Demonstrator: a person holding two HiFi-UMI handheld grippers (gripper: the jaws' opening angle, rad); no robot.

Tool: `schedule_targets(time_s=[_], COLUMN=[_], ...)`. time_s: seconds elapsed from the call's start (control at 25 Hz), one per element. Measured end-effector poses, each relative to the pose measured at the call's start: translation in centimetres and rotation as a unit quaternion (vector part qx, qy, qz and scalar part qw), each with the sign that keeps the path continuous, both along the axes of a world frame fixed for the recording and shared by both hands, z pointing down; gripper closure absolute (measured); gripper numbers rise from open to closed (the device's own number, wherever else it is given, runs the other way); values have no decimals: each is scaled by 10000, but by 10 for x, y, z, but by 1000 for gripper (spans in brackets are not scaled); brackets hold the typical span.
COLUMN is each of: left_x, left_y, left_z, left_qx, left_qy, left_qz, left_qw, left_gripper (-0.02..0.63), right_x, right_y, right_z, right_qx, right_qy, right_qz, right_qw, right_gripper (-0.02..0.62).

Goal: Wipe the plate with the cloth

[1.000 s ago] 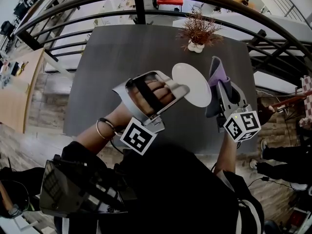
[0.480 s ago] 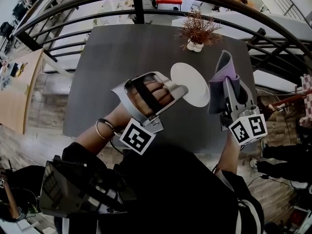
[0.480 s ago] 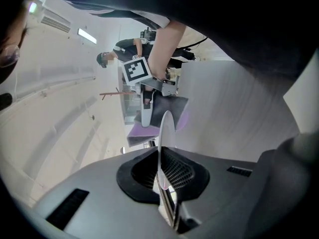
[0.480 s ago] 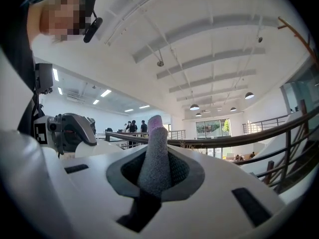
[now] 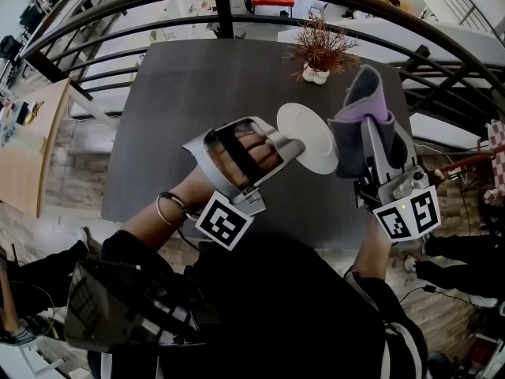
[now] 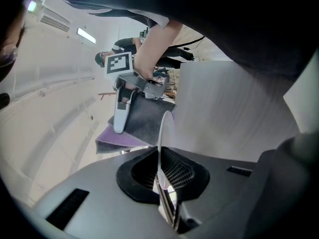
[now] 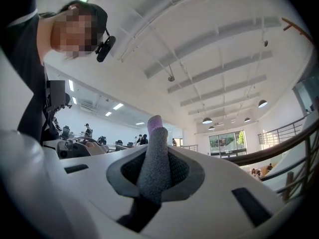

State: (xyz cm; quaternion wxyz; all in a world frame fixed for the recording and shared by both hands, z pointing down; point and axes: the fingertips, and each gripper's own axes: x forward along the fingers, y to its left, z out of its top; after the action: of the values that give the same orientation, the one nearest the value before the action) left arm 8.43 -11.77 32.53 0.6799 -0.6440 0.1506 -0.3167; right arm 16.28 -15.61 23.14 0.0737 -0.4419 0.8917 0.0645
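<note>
Seen from the head camera, the left gripper (image 5: 293, 143) pinches the left rim of a white plate (image 5: 314, 136), holding it in the air above the right half of a dark table (image 5: 189, 93), clear of the tabletop. The right gripper (image 5: 369, 129) stands just beside the plate's right rim, its jaws clamped on a folded cloth (image 5: 359, 113), grey outside and purple inside, which sticks up past the jaw tips toward the table's far right corner. A dried plant in a white pot (image 5: 319, 58) sits near the far edge, right of centre. In the left gripper view, the plate (image 6: 161, 136) shows edge-on as a thin white line, squeezed between the left gripper's (image 6: 165, 195) two nearly closed jaws; beyond it the right gripper (image 6: 121, 111) hangs with the cloth (image 6: 142, 126) hard against the plate's left side, though whether cloth and plate touch cannot be made out. In the right gripper view, the right gripper (image 7: 152, 185) points up toward a high ceiling, its jaws pressed on the cloth (image 7: 155, 158), a grey roll rising between them with a purple tip showing at the top.
</note>
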Motion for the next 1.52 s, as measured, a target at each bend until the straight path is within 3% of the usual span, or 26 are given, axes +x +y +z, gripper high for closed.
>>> schedule_targets(time_s=[0.2,0.8,1.28,1.52], left_x=[1,3,2,3], left_y=[-2,-1,5,5], left_z=[1,3,0,1], left_qx=[41,80,106,92], left_qy=[-31,-108,-90,-119], left_qz=[-12,-29,25,40], left_qw=[10000,9999,9999,9999], left_gripper=[589,589,586,586], right_x=[-29,-92,-89,-76], right_y=[6,21,11,2], right_z=[-1,31,51,59], right_qx=[-12,-642,-1048,-1203], right_qy=[73,1136,1156,864], right_qz=[-604,-1713,-1655,-1521], right_qw=[9981,9765,9738,9772], right_gripper=[554,555,555,554])
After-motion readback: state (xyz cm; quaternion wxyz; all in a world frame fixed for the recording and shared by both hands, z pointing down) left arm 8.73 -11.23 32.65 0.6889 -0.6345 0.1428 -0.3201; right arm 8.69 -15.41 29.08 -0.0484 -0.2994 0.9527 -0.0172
